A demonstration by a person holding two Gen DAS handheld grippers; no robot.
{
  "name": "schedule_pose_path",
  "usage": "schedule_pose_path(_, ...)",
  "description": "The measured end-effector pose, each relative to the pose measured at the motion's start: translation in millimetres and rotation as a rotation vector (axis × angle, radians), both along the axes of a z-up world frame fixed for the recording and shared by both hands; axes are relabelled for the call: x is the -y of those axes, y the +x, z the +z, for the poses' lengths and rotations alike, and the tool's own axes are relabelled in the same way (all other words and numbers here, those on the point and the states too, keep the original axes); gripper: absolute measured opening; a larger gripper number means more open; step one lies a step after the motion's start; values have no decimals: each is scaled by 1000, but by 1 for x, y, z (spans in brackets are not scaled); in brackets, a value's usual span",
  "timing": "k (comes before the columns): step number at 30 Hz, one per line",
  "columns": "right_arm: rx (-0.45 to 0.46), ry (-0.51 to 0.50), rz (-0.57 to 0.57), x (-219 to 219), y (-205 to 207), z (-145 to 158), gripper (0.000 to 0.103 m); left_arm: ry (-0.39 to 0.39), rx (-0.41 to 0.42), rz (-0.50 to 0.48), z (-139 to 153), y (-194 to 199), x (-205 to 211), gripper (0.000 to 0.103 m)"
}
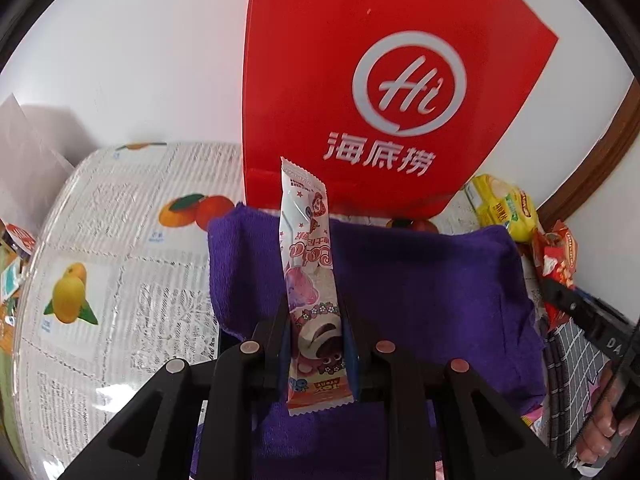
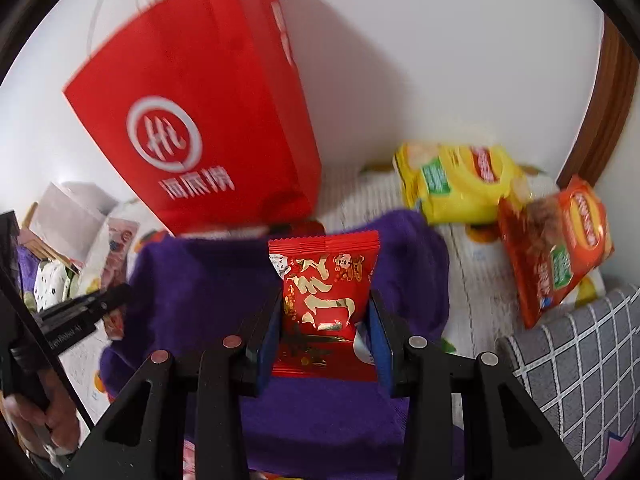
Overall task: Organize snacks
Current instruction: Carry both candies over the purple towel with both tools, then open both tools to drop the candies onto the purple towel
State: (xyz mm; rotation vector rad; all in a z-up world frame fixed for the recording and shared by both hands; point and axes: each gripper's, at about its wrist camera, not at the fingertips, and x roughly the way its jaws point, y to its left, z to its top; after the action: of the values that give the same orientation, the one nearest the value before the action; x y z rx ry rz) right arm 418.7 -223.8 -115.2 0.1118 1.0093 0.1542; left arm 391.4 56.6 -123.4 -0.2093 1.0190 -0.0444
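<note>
A tall red paper bag (image 1: 360, 80) with a white logo is blocking the far side, standing just behind a spread purple cloth (image 1: 420, 280) that is lying open ahead. Yellow (image 2: 460, 184) and orange (image 2: 556, 240) crisp packets are crowding the right edge, while the fruit-printed tablecloth (image 1: 120, 240) is offering open room at left.

Red snack packet (image 2: 326, 300) between clamped jaws
</note>
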Motion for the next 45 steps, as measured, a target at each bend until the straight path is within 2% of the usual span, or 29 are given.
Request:
schedule_pose_path(4,-36,-15,7,-5,9,-16,40,-58,-31,-5,-9,6,-4,21)
schedule_pose_path(10,-82,-40,39,-17,15,-34,41,-61,-52,-21,-19,9,-1,21)
schedule_pose_path(17,-122,-33,-6,-9,23,-48,41,-68,-84,-31,-27,10,3,21)
schedule_pose_path(29,-163,-58,-13,-10,30,-67,41,-85,-144,-18,-46,13,3,21)
schedule_pose_path(38,-193,-68,-21,-10,34,-81,41,-81,-152,-21,-49,14,5,21)
schedule_pose_path(41,-194,-65,-16,-11,36,-83,46,-83,-158,-21,-51,15,6,21)
schedule_pose_path(43,-194,-59,-10,-13,38,-85,55,-83,-160,-21,-52,16,6,21)
schedule_pose_path(45,-199,-71,-6,-14,39,-87,58,-82,-161,-22,-53,16,6,21)
